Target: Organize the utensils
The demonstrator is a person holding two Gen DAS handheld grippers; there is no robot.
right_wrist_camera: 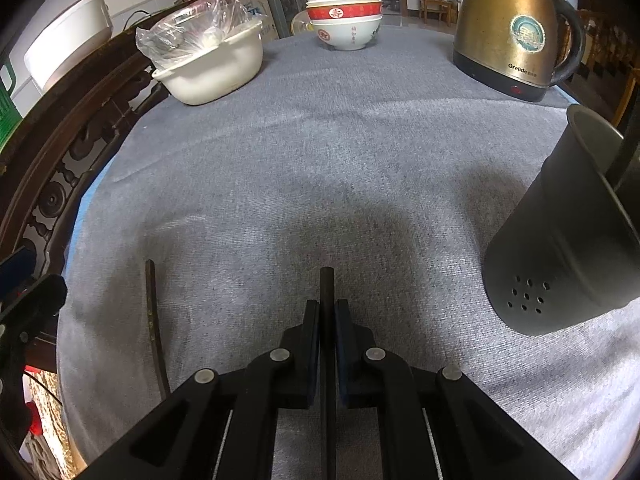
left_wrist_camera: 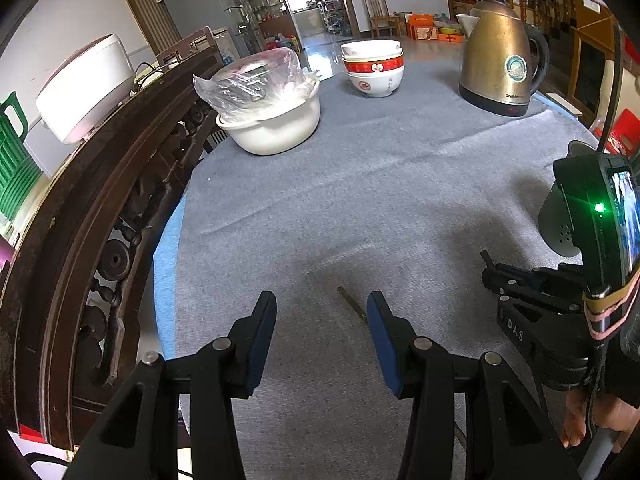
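In the left wrist view, the left gripper (left_wrist_camera: 322, 312) fills the bottom of the frame with its fingers moderately apart and nothing between them, over a grey cloth (left_wrist_camera: 360, 184) that covers the table. Just beyond the right finger a short stretch of a loose chopstick (left_wrist_camera: 352, 303) shows on the cloth, running from upper left to lower right before the finger hides it. At the upper left stand a white basin (left_wrist_camera: 276, 124) holding a clear plastic bag (left_wrist_camera: 256, 78); a stack of bowls (left_wrist_camera: 374, 68) is at upper centre and a brass-coloured kettle (left_wrist_camera: 500, 60) at upper right. A dark wooden chair back (left_wrist_camera: 92, 200) curves down the left edge. At the right edge the body of the right gripper (left_wrist_camera: 532, 300) comes in, with a person's hand (left_wrist_camera: 592, 416) below it.

In the right wrist view, the right gripper (right_wrist_camera: 327, 328) sits at bottom centre, its pads pressed tight on a dark held chopstick (right_wrist_camera: 327, 288). That stick's long axis runs straight up the frame, its blunt end poking out past the fingertips. The loose chopstick (right_wrist_camera: 154, 320) lies on the cloth at lower left, running nearly top to bottom with a slight bow, well apart from the held one. A grey perforated utensil holder (right_wrist_camera: 560, 248) stands at the right. A bit of the left gripper (right_wrist_camera: 28, 304) shows at the left edge.
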